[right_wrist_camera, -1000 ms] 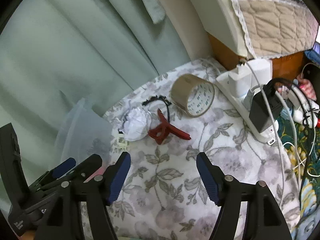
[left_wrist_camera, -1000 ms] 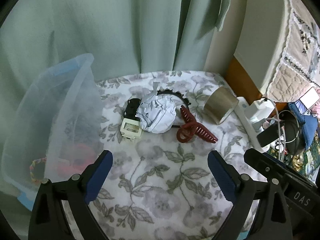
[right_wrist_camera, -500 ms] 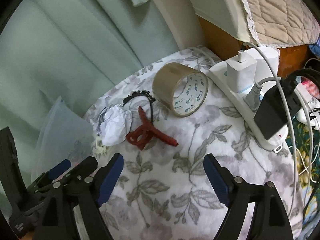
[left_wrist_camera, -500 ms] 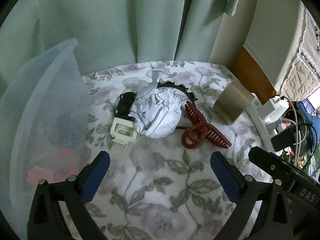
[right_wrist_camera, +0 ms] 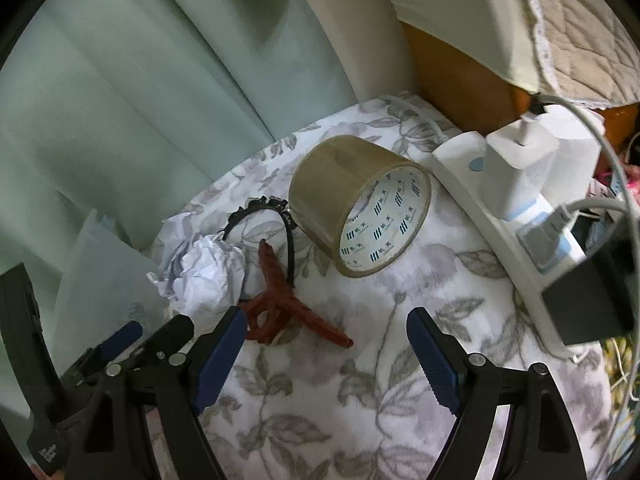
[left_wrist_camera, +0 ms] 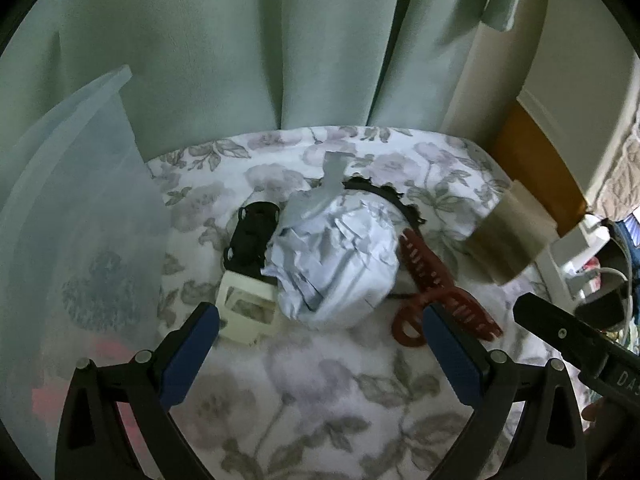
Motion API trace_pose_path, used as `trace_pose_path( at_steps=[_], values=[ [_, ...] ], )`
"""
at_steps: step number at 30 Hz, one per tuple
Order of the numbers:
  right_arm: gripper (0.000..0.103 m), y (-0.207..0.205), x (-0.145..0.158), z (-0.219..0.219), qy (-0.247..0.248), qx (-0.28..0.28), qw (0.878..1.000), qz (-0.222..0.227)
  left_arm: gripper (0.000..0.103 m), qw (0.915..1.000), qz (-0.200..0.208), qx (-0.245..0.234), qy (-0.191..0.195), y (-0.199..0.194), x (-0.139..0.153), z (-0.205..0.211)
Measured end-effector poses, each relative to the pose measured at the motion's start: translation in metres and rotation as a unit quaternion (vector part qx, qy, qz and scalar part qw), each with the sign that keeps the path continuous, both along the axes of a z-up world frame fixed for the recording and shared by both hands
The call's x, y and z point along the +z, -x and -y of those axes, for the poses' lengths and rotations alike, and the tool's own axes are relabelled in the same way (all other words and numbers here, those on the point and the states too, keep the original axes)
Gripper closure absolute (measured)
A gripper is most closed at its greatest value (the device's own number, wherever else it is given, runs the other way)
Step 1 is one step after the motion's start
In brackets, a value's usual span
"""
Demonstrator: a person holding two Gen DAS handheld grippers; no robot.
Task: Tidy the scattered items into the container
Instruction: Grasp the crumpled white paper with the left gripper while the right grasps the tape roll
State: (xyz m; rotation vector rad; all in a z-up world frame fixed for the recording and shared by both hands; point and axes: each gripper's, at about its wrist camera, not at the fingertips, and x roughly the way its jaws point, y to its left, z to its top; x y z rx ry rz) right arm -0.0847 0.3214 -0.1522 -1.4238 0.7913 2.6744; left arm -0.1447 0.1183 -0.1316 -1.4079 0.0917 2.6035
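Paper ball (left_wrist_camera: 336, 260) lies between my left gripper (left_wrist_camera: 320, 356) pads, untouched, jaws wide; red hair clip (right_wrist_camera: 280, 304) sits near my right gripper (right_wrist_camera: 320, 356), also spread and empty; container (left_wrist_camera: 80, 240) stands left; tape roll (right_wrist_camera: 356, 212) far right.

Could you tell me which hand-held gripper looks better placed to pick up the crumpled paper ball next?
Probably the left hand-held gripper: its open fingers frame the crumpled paper ball straight ahead, with the container beside it. The right hand-held gripper, also open, faces the tape roll and red hair claw instead.
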Motion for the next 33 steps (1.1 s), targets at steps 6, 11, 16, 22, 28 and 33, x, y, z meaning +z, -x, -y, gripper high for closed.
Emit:
trace_pose_path(
  at_steps=[6,11,16,22,28,33],
  values=[
    [0.018,0.016,-0.008,0.0,-0.006,0.001,1.0,-0.004,0.002,0.9999,-0.01,0.005,0.003,0.016,-0.007,0.003],
    [0.018,0.028,-0.01,-0.002,-0.015,-0.002,1.0,-0.011,0.0,0.9998,-0.017,0.002,0.007,0.029,-0.014,0.003],
    [0.019,0.039,-0.012,-0.002,-0.024,0.003,1.0,-0.015,0.0,0.9999,-0.013,-0.005,-0.008,0.039,-0.022,0.002],
    [0.023,0.05,-0.014,0.001,-0.03,0.009,0.999,-0.026,0.0,0.9997,0.006,-0.003,-0.025,0.049,-0.028,0.002],
    [0.041,0.055,-0.016,0.003,-0.034,0.011,0.999,-0.031,0.0,0.9993,0.009,0.003,-0.035,0.053,-0.032,0.002],
    [0.052,0.057,-0.018,0.006,-0.034,0.02,0.999,-0.028,0.005,0.9996,-0.001,-0.002,-0.026,0.052,-0.028,-0.001]
  ],
)
